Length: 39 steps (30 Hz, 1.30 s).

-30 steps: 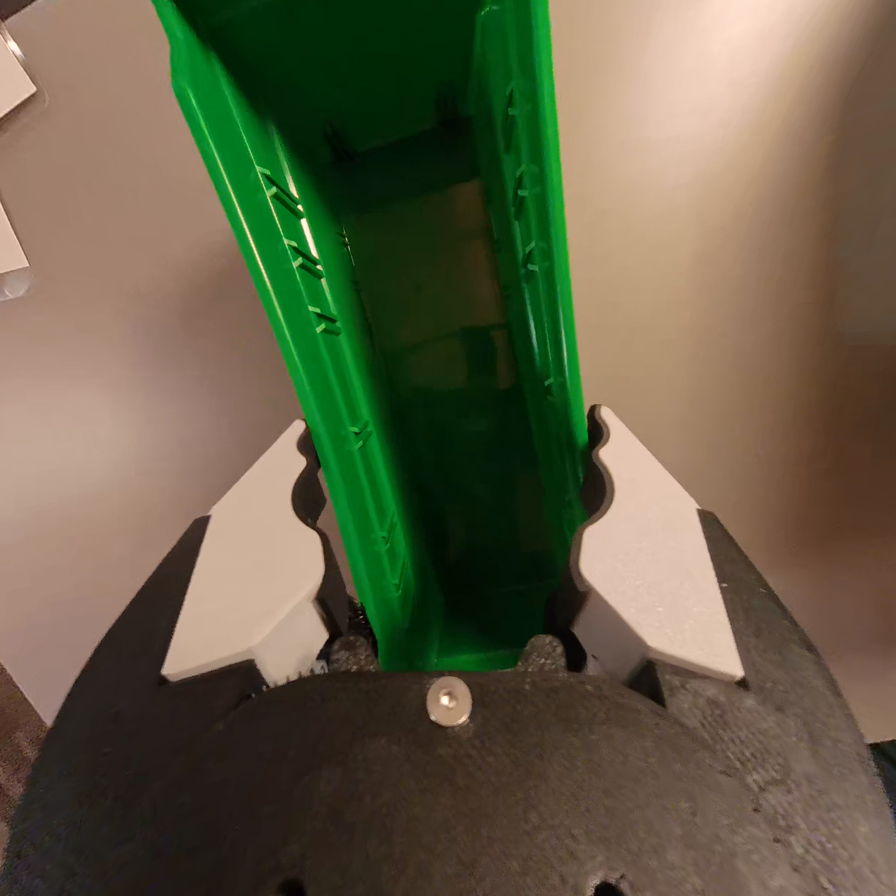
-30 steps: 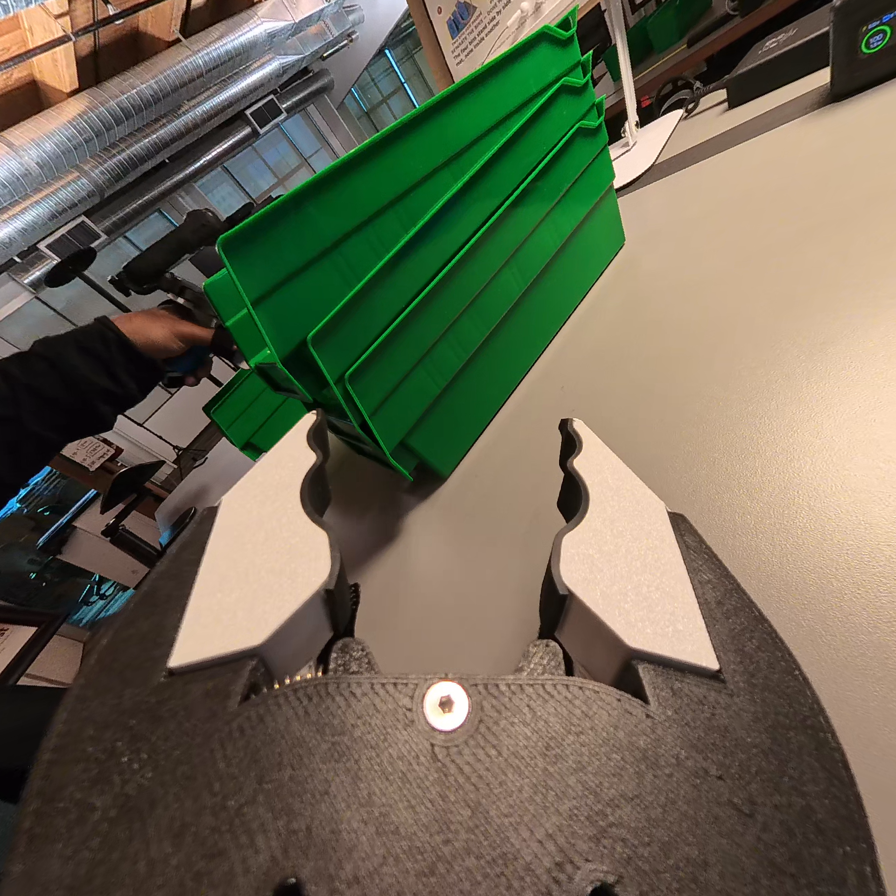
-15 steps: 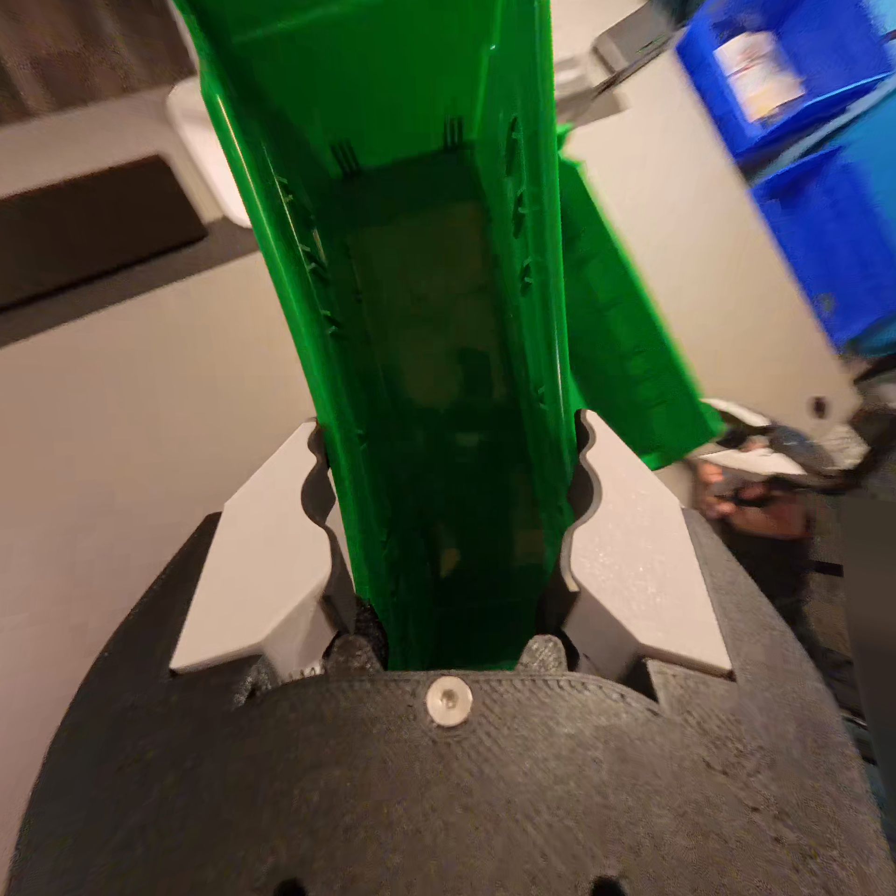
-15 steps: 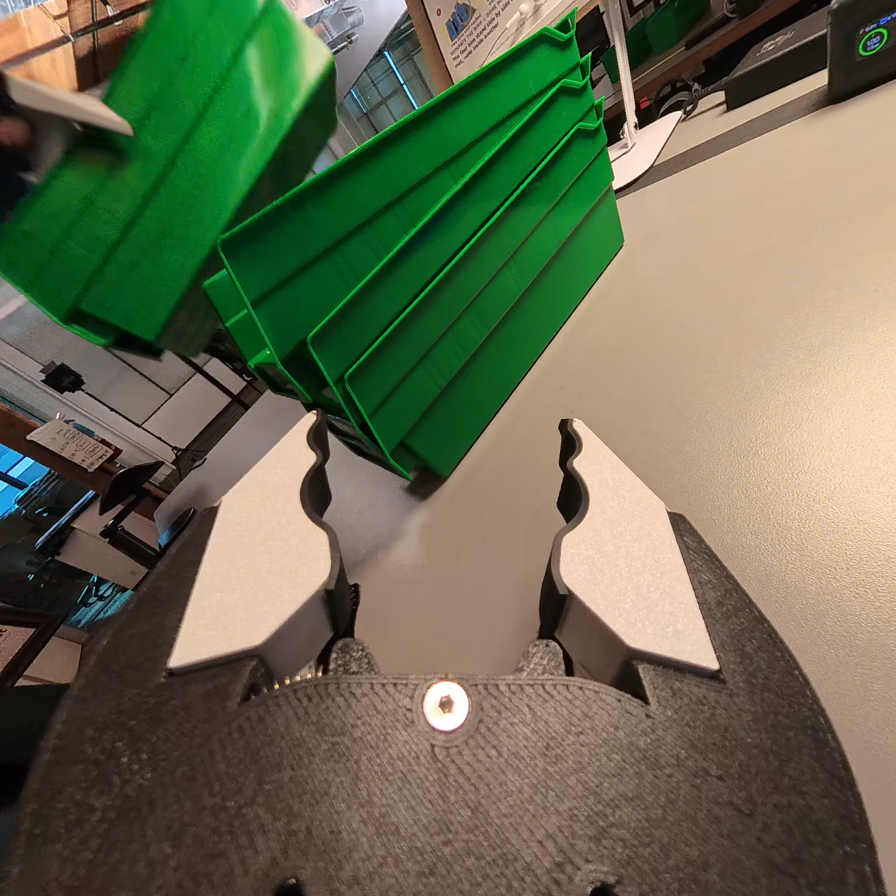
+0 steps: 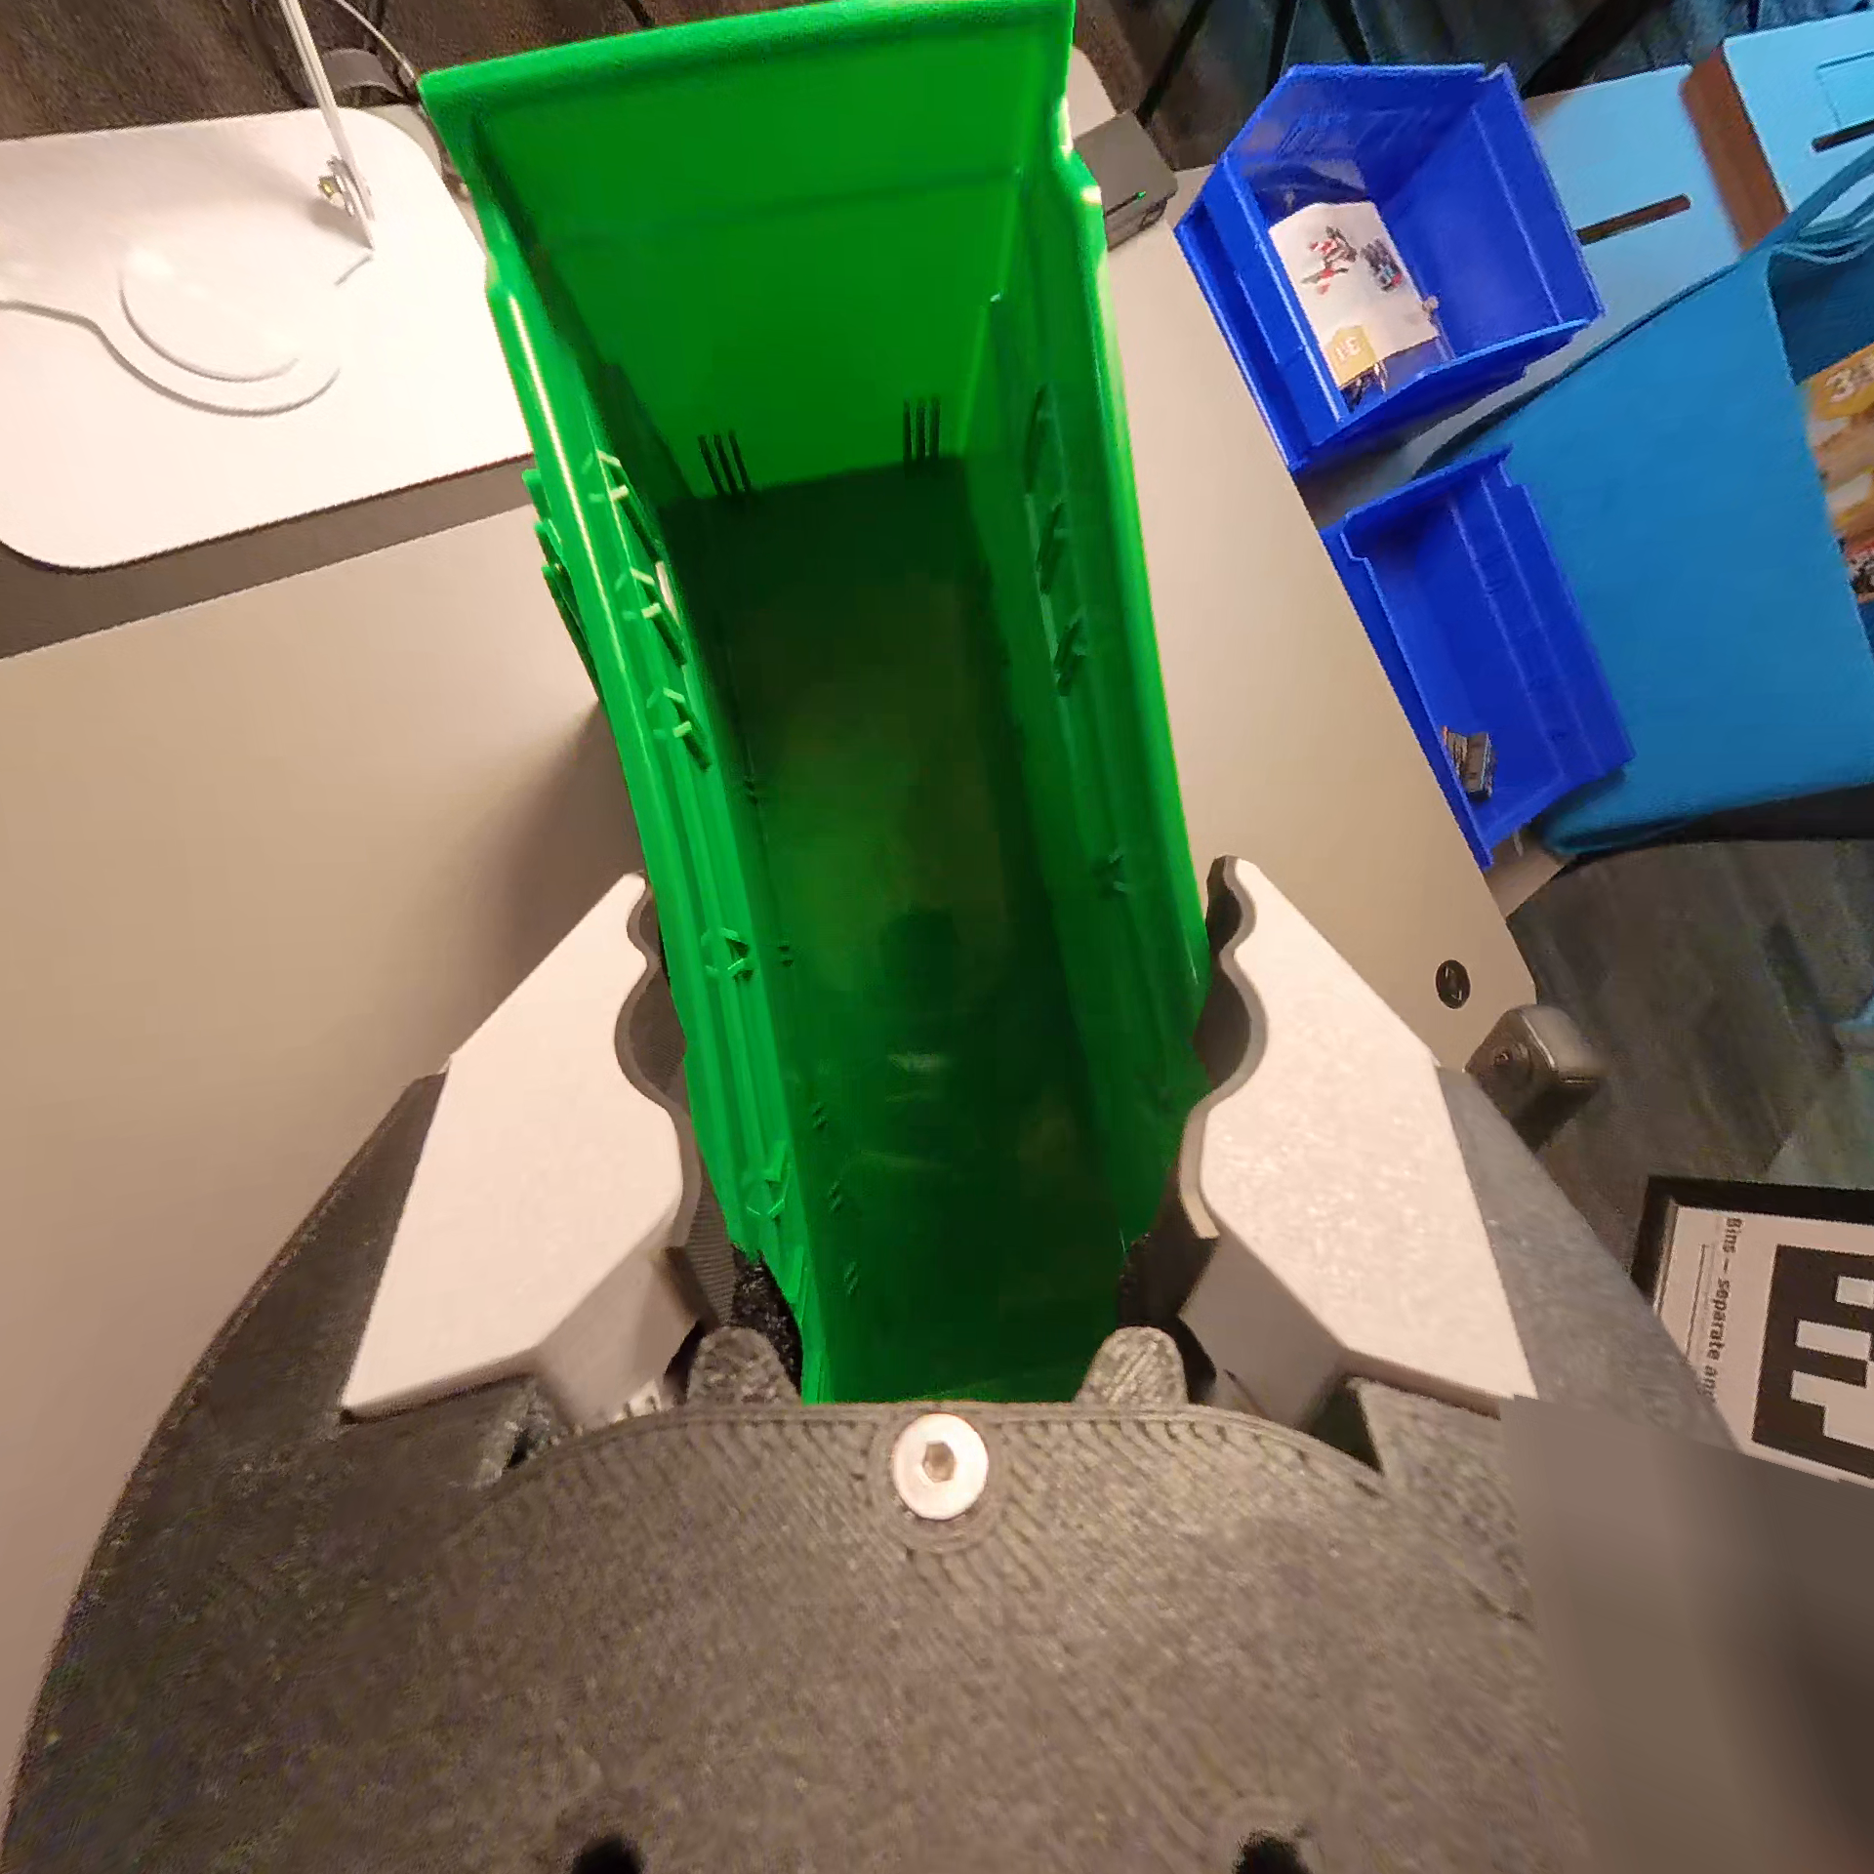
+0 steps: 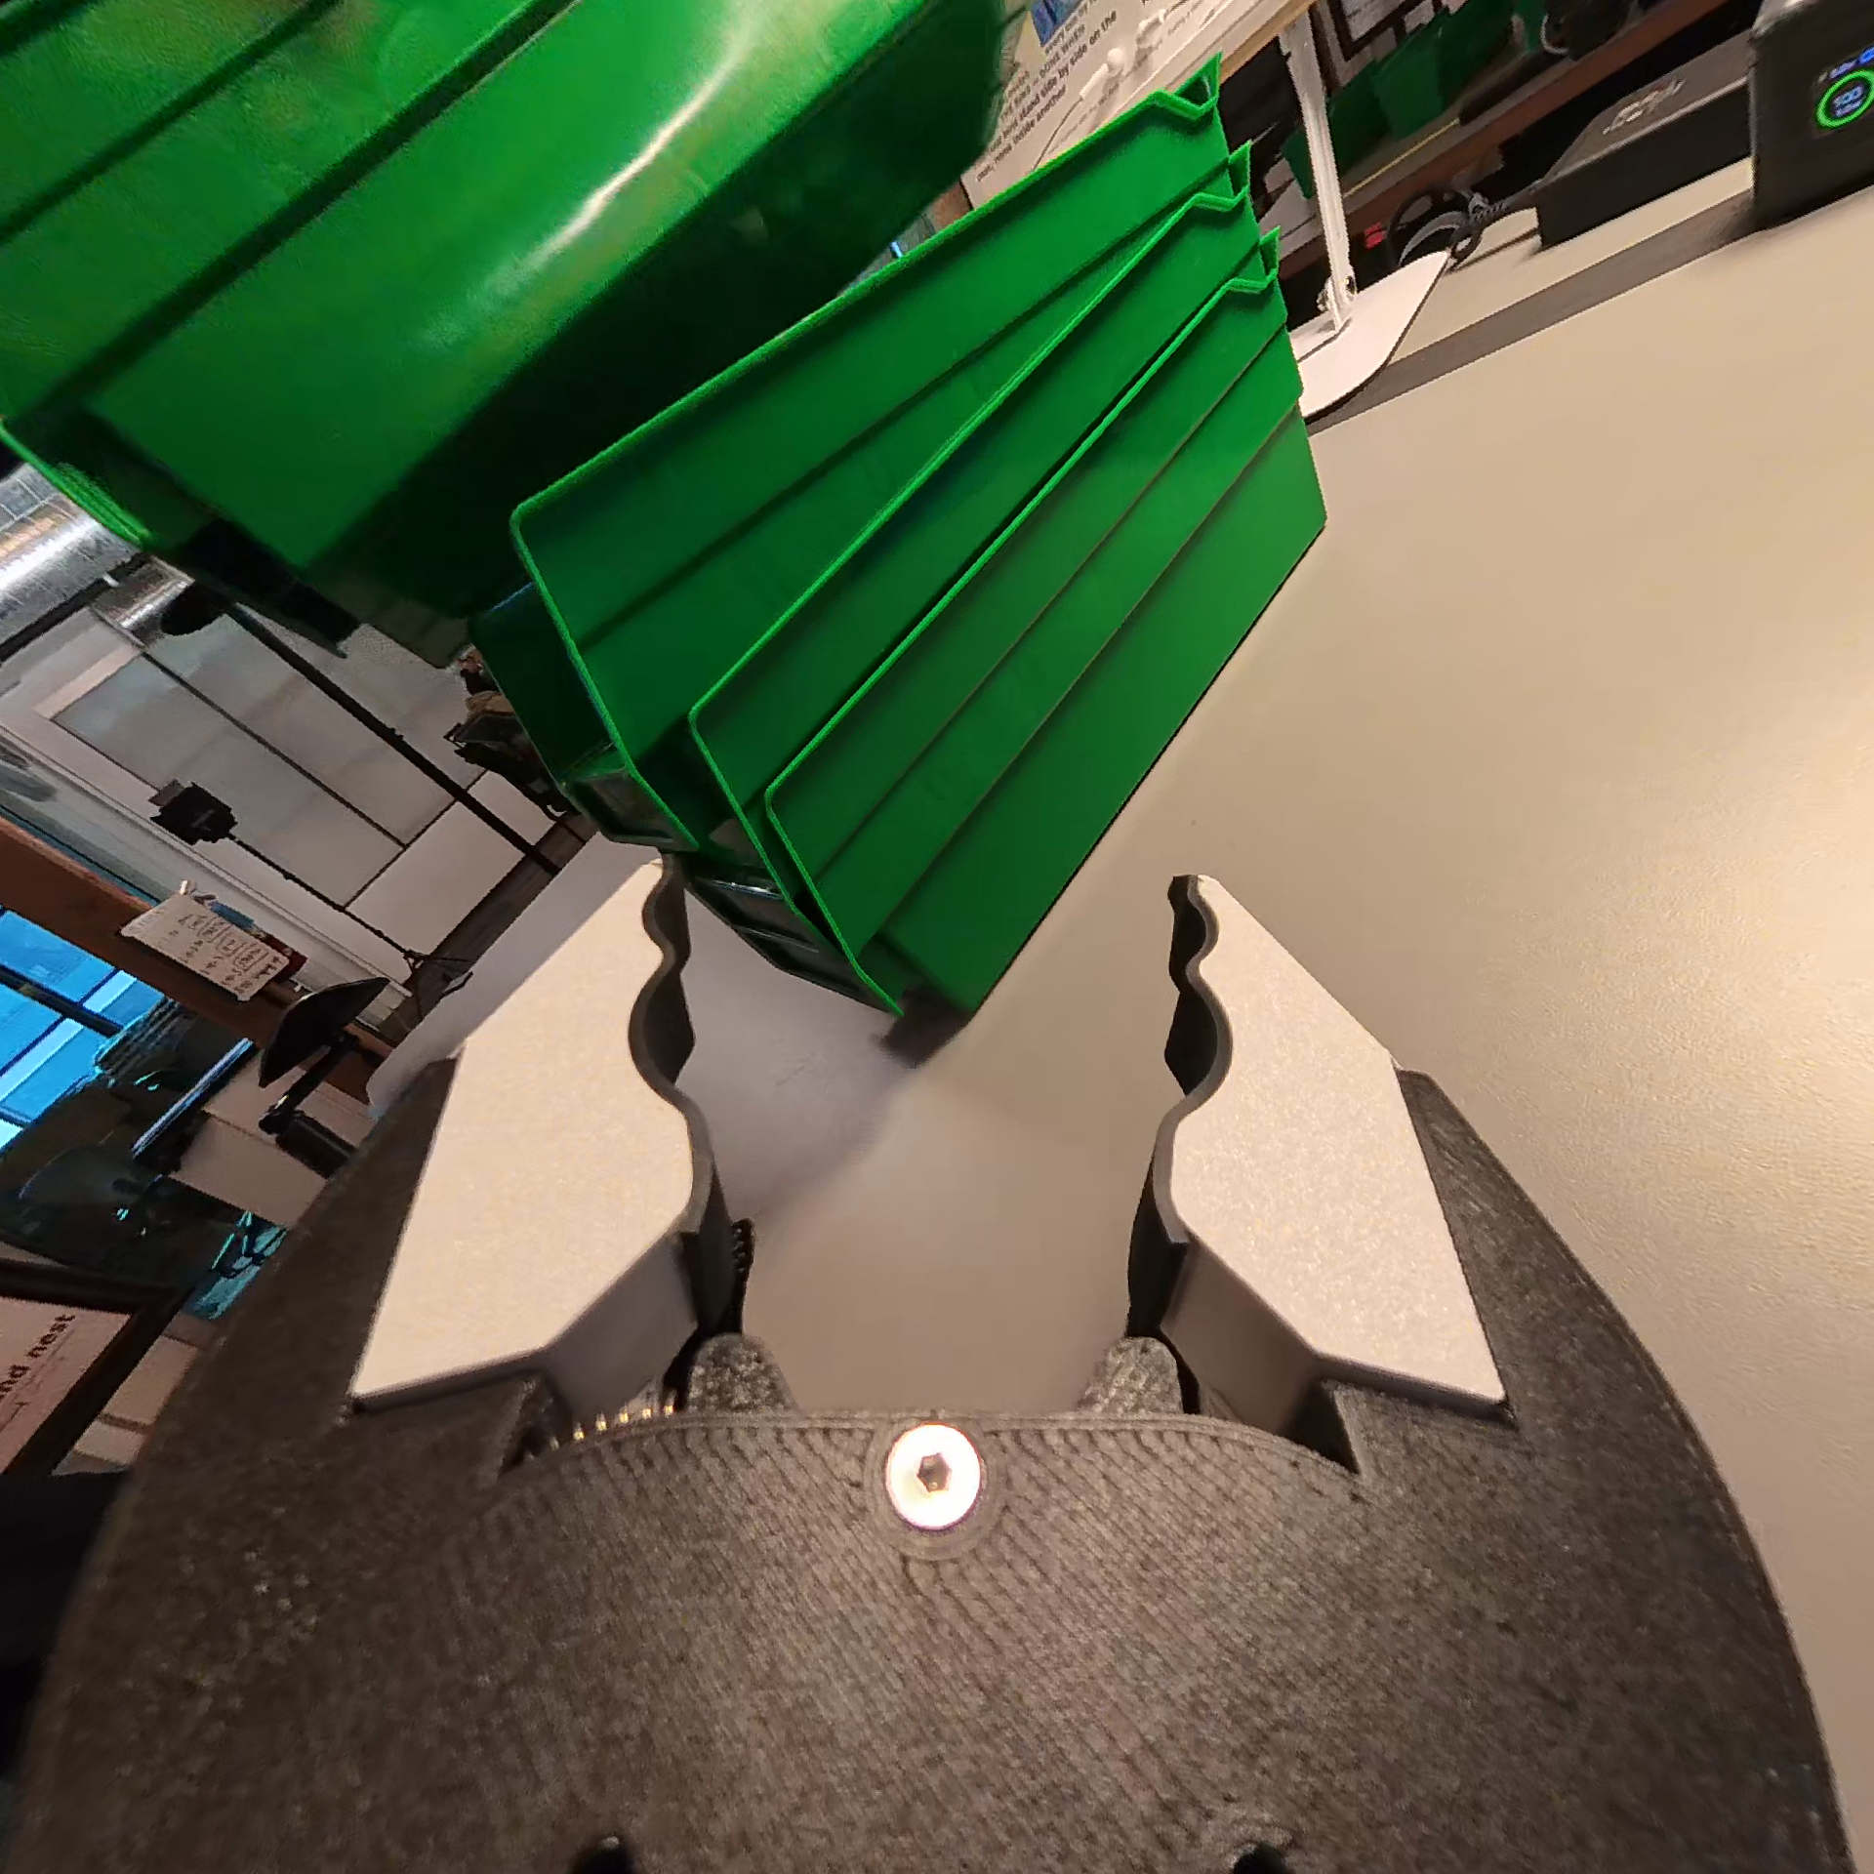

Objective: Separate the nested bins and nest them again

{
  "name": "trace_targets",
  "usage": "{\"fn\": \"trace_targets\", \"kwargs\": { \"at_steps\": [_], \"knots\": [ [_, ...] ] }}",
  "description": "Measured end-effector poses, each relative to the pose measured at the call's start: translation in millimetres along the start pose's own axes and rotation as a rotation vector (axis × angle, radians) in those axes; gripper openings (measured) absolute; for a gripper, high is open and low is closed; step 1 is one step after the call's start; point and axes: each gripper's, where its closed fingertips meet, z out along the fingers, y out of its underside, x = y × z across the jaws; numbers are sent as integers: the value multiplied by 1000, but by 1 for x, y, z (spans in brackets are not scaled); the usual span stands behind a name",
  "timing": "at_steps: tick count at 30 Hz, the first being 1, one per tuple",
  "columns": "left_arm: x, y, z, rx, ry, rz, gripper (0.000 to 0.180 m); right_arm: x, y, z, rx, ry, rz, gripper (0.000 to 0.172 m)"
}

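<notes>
**Two grippers, one green bin lifted off the stack**

One green bin fills the left wrist view, running lengthwise away from us between the fingers of our left gripper. Both grey pads press against its long side walls, so we have it clamped across its width, open side facing the camera, above the beige table. Beyond the table's right edge we see two blue bins, one holding a white printed card, and a white lamp base at the far left.

From the right wrist view, our right gripper has its fingers spread wide with only bare table between them. Just ahead, the stack of nested green bins rests tilted on the table, near the fingertips but apart from them. The lifted green bin hangs blurred above the stack at upper left.
</notes>
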Motion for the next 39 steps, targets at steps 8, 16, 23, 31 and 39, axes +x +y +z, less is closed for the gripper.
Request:
{"fn": "trace_targets", "kwargs": {
  "at_steps": [8, 16, 23, 31, 39],
  "knots": [
    [1, -1, 14, -106, -155, 51, 104, 1, 2, 2, -15, 14, -7, 96],
    [0, -10, 34, -139, -282, 36, 107, -1, 3, 1, -14, 3, -6, 96],
    [6, -4, 45, -162, -357, 25, 114, -1, 3, 1, -17, -2, 5, 96],
    [9, 18, 68, -196, -313, 71, 119, -3, 3, 0, -14, -10, 7, 96],
    [29, 21, 43, -107, -139, 240, 124, -2, 6, 1, -26, 6, -7, 96]
  ]
}}
